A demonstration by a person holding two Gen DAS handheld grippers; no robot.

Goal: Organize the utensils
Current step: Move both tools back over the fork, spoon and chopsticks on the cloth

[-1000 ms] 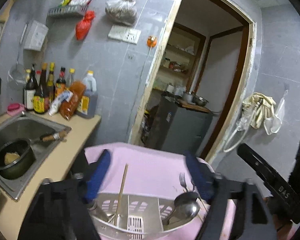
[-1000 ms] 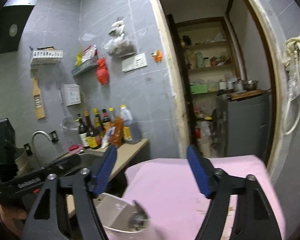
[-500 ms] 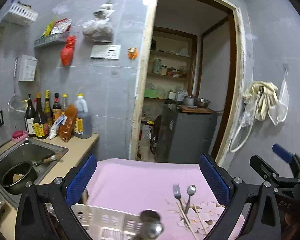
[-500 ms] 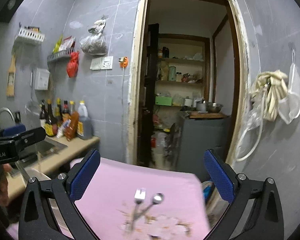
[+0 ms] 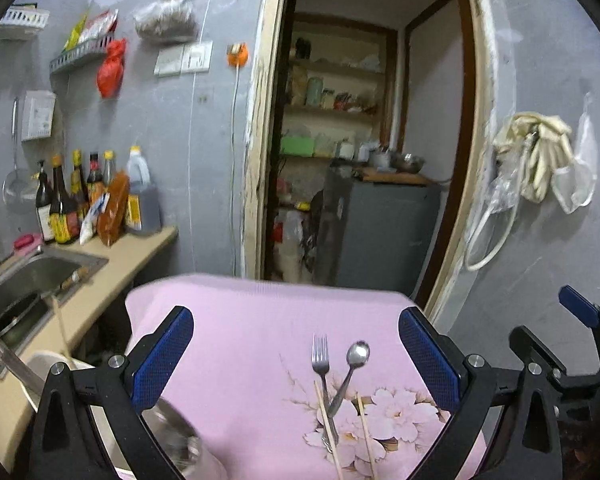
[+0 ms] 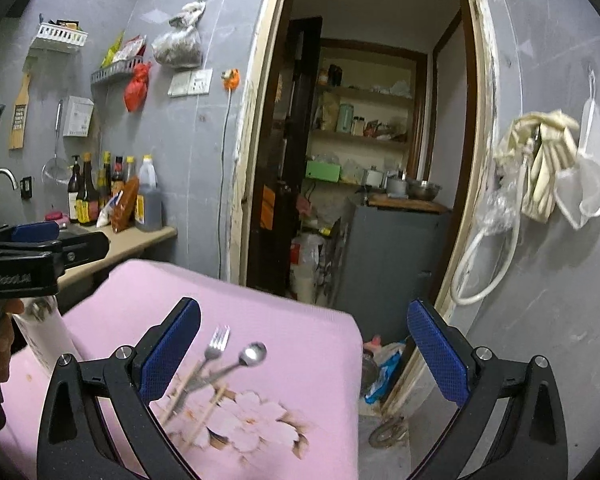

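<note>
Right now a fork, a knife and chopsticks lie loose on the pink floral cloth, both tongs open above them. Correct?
Not quite: beside the fork lies a spoon, not a knife, as the left wrist view shows. Chopsticks, pink floral cloth and open left tongs and right tongs are as stated.

cloth [image 5: 260,320]: pink, pale flower print at 5 o'clock
fork [image 5: 320,356]: silver
spoon [image 5: 356,356]: silver
chopsticks [image 5: 326,420]: light wood
fingers [image 5: 162,354]: blue pads on black
counter [image 5: 140,246]: tan
wall [image 5: 204,140]: grey tile
bag [image 5: 111,70]: red
</note>
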